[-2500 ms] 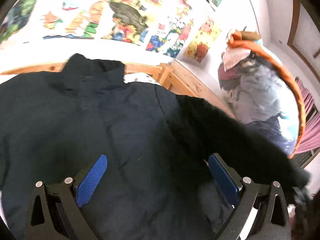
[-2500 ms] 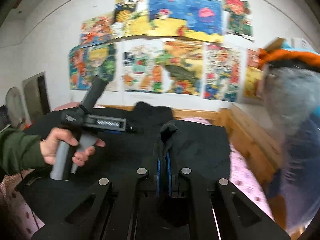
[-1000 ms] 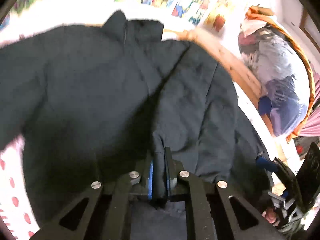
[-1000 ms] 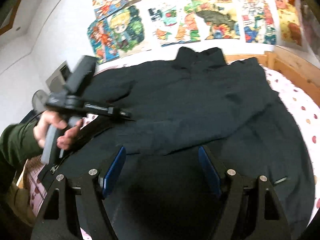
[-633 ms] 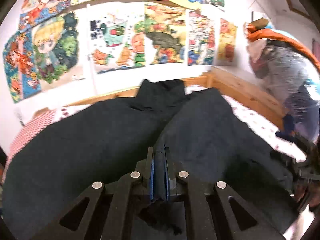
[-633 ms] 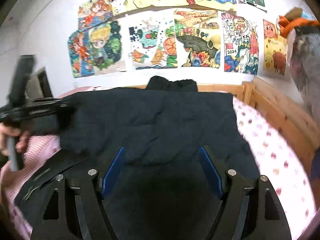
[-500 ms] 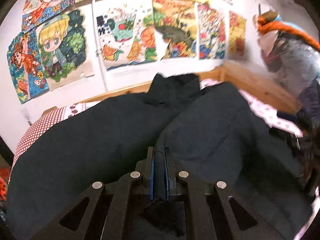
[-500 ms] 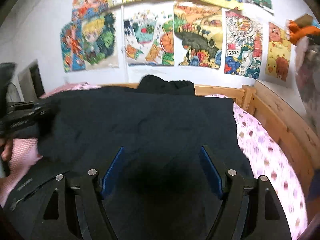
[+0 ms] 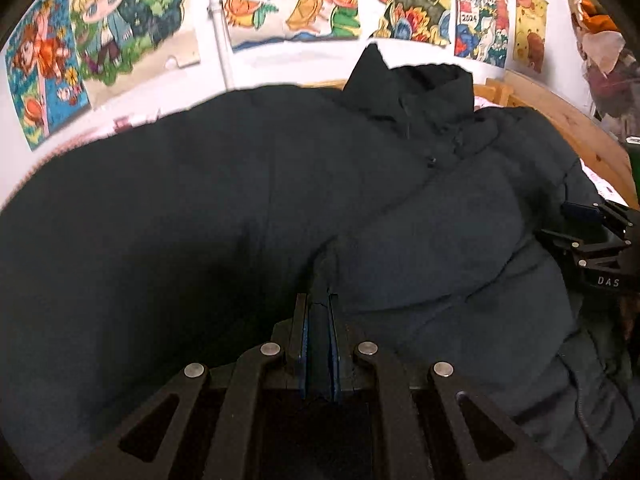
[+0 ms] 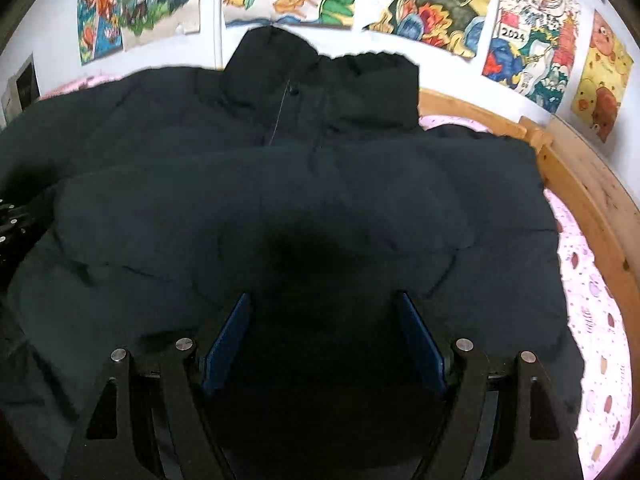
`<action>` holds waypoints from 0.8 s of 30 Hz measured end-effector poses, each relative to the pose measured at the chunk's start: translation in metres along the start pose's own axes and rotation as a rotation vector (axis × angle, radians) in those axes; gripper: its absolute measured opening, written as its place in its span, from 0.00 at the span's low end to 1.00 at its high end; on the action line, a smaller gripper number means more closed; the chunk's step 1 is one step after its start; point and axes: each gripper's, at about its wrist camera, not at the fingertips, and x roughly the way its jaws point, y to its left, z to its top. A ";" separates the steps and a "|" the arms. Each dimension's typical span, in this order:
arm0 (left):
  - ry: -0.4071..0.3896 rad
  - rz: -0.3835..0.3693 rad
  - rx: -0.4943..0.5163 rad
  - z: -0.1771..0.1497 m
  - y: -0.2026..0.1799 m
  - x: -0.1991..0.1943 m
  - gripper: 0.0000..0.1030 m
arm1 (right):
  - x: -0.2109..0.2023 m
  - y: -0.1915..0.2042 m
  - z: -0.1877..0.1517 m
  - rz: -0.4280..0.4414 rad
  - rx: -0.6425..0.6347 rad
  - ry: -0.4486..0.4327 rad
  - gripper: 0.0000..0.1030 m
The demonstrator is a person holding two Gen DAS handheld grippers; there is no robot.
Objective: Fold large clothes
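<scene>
- Presently, a large dark puffer jacket point(image 9: 248, 208) is lying spread across a bed, its collar point(image 10: 320, 80) pointing toward the wall with the posters point(image 10: 436, 8).
- The left gripper point(image 9: 319, 308) is pinching a raised ridge of the jacket's fabric; its blue pads are pressed together on the cloth, and the ridge is running up and away from the fingertips.
- The right gripper point(image 10: 324, 336) is hovering over the lower part of the jacket with its jaws standing wide apart and nothing between them; whether the fingertips are touching the cloth cannot be told.
- In the left wrist view, the right gripper is showing at the right edge, beside the jacket's folded-over section.
- A pink spotted bedsheet point(image 10: 600, 320) is showing to the right of the jacket, bordered by a wooden bed frame point(image 10: 596, 208).
- The jacket's right portion is lying doubled over the body, forming a thick upper layer.
</scene>
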 end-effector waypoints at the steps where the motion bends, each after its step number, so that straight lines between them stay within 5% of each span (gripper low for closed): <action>1: 0.005 -0.001 -0.001 -0.001 0.000 0.003 0.08 | 0.005 0.000 -0.002 0.000 0.003 0.010 0.74; 11: 0.017 -0.009 -0.011 -0.005 -0.002 0.014 0.11 | 0.024 0.005 -0.015 0.007 0.015 0.000 0.80; 17: -0.024 -0.097 -0.054 -0.002 0.009 -0.003 0.20 | 0.019 0.004 -0.022 0.002 0.027 -0.044 0.83; 19: -0.035 -0.131 -0.101 -0.003 0.017 -0.013 0.26 | 0.014 0.003 -0.024 0.001 0.023 -0.059 0.86; 24: -0.091 -0.197 -0.207 -0.010 0.037 -0.045 0.62 | -0.013 0.002 -0.031 0.004 0.041 -0.073 0.87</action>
